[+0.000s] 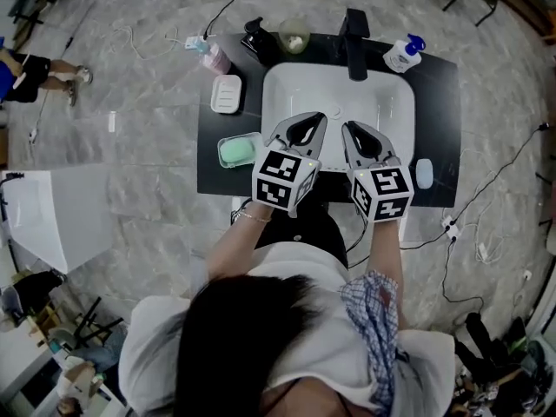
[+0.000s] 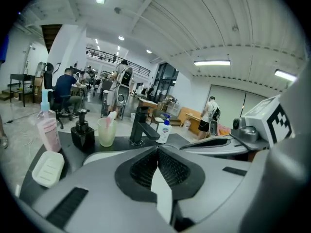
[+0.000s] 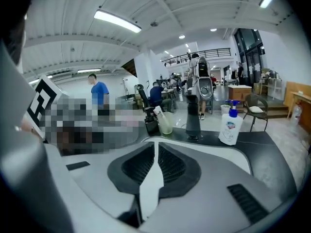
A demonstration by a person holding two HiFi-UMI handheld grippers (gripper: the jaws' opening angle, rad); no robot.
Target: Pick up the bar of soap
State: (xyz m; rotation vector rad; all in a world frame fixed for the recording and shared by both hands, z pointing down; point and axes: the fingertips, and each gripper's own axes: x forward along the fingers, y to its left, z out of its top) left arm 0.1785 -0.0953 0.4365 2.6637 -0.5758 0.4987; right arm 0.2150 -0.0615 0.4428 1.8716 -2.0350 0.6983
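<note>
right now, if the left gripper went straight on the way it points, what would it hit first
Probably the white sink basin: the left gripper, jaws shut and empty, sits over its near part, angled down toward the black faucet. Depth is unclear, so it might reach the faucet base instead.

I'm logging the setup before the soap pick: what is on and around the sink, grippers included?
counter: one, dark, under everything
basin: one, white, centre of the counter
faucet: one, black, behind the basin
pump bottle: one, white with a blue top, rear right
cup: one, pale, rear, left of the faucet
dispenser: one, black, beside the cup
pink bottle: one, rear left
ribbed dish: one, white, left of the basin
soap bar: one, green, in a tray, front left
oval piece: one, pale, front right
left gripper: one, grey, shut, empty, over the basin
right gripper: one, grey, shut, empty, over the basin
</note>
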